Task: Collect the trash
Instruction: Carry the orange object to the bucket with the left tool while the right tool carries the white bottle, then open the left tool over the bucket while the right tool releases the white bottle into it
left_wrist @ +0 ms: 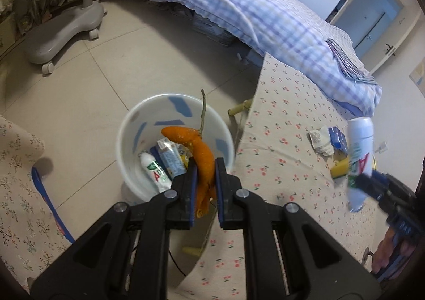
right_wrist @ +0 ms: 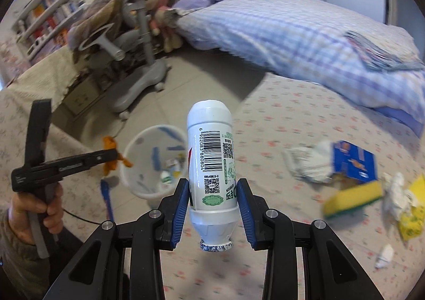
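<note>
My left gripper (left_wrist: pixel 205 167) is shut on a long strip of orange peel (left_wrist: pixel 202 156), held over the white bin (left_wrist: pixel 148 124) on the floor beside the table. Inside the bin lie a small white bottle (left_wrist: pixel 155 171), a carton and other scraps. My right gripper (right_wrist: pixel 211 188) is shut on a white drink bottle (right_wrist: pixel 211 156), upside down with its foil cap toward the camera, above the flowered tablecloth (right_wrist: pixel 279 119). The bin (right_wrist: pixel 138 148) shows to the left of this bottle, and the left gripper (right_wrist: pixel 114 159) with the peel (right_wrist: pixel 110 144) hangs beside it.
On the table lie crumpled paper (right_wrist: pixel 308 164), a blue box (right_wrist: pixel 354 160), a yellow sponge (right_wrist: pixel 350 199), yellow packets (right_wrist: pixel 411 215) and a small white scrap (right_wrist: pixel 383 256). A bed with a checked quilt (right_wrist: pixel 292 31) stands behind; a grey wheeled chair base (left_wrist: pixel 58 31) is on the floor. A blue strip (left_wrist: pixel 47 201) lies on a covered seat.
</note>
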